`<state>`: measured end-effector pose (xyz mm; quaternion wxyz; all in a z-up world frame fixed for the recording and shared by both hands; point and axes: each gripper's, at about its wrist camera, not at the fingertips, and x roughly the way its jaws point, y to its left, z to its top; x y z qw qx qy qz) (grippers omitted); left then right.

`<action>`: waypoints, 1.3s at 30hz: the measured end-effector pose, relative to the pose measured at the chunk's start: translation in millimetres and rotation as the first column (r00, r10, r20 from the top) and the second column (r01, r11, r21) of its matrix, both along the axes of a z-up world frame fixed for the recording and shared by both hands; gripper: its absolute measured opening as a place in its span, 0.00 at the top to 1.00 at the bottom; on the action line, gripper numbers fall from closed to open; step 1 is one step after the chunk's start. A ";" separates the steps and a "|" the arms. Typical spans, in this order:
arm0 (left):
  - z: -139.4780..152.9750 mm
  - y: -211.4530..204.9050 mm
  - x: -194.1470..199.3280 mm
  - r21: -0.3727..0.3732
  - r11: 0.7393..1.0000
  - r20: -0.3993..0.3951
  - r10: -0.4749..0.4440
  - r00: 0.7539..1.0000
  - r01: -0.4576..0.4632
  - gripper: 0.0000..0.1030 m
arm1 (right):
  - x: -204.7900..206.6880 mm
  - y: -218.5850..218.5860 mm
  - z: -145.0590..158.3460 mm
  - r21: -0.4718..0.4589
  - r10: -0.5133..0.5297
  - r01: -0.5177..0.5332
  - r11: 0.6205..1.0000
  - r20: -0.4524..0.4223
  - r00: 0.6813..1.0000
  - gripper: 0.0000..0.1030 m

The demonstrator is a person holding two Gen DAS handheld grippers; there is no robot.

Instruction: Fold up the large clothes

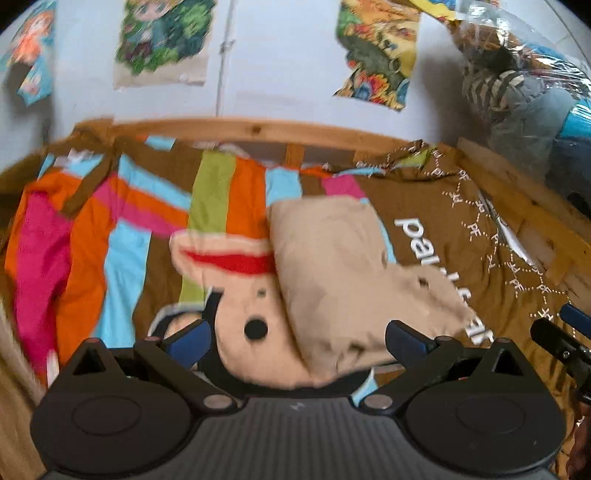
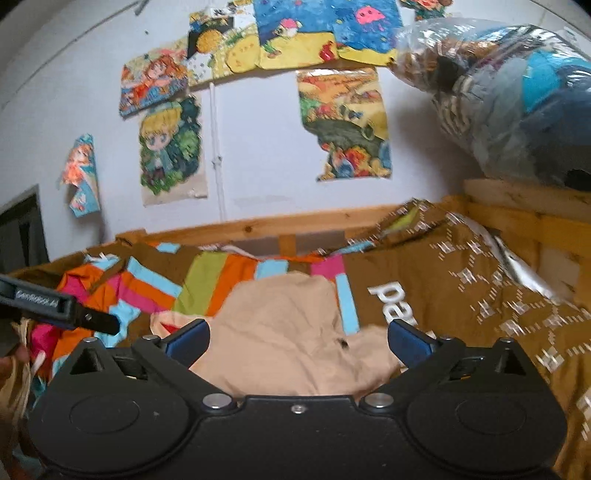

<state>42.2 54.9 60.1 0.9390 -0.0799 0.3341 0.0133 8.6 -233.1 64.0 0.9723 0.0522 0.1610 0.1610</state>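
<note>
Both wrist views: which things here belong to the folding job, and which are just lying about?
Job:
beige garment
left gripper, open
right gripper, open

Lying about:
striped bedcover
wall posters
plastic bag of clothes
wooden bed frame

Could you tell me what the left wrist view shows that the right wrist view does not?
Only the left wrist view shows the cartoon face's black nose printed on the bedcover, plus the right gripper at its edge. Only the right wrist view shows the blue poster with a pink creature and the dark doorway. Both share the beige folded garment and wooden bed frame.
</note>
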 end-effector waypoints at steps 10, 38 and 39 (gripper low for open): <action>-43.4 -26.6 -31.4 0.113 0.992 -0.092 -0.054 0.994 0.064 0.01 | -27.4 3.4 -28.3 -0.089 -0.066 0.062 0.994 -0.045 0.997 0.01; -43.2 -14.6 -20.8 0.109 0.994 -0.021 -0.014 1.000 0.016 0.01 | -20.5 8.8 -54.3 -0.096 -0.081 0.070 0.993 -0.114 0.990 0.01; -43.2 -14.6 -20.8 0.109 0.994 -0.020 -0.013 1.000 0.016 0.01 | -20.7 9.7 -54.3 -0.095 -0.082 0.071 0.993 -0.115 0.990 0.01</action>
